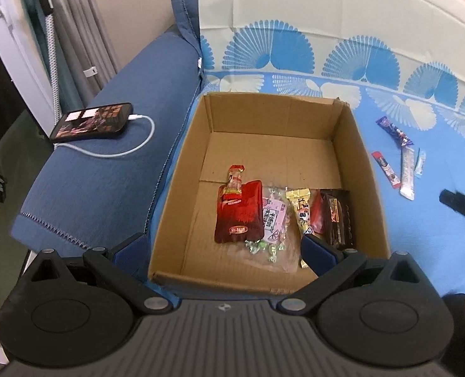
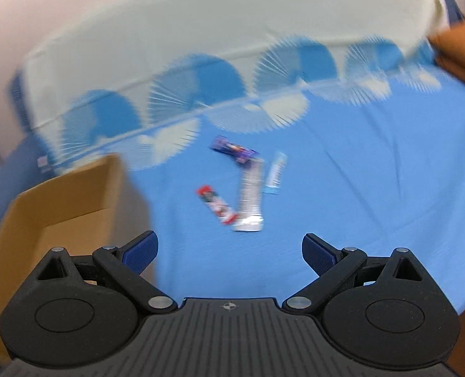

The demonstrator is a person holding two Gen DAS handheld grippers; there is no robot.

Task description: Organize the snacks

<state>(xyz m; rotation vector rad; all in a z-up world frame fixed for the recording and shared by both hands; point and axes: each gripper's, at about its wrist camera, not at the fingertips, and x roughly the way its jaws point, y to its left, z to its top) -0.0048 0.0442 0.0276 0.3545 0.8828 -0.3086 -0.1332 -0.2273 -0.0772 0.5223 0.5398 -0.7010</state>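
Note:
An open cardboard box (image 1: 264,119) stands on a blue sheet and holds several snacks: a red pouch (image 1: 240,216), a pink candy bag (image 1: 275,220), a gold packet (image 1: 301,210) and a dark brown packet (image 1: 337,220). My left gripper (image 1: 223,248) hovers open over the box's near edge, empty. Right of the box lie a purple bar (image 2: 234,150), a red stick (image 2: 216,204), a silver stick (image 2: 249,198) and a light blue stick (image 2: 275,172). My right gripper (image 2: 229,251) is open just short of them, holding nothing; its view is blurred. The box's corner (image 2: 62,188) shows at its left.
A phone (image 1: 92,122) on a white charging cable (image 1: 122,150) rests on the blue sofa arm (image 1: 106,188) left of the box. A white cushion (image 1: 326,0) backs the sheet. A dark object (image 1: 462,209) pokes in at the right edge.

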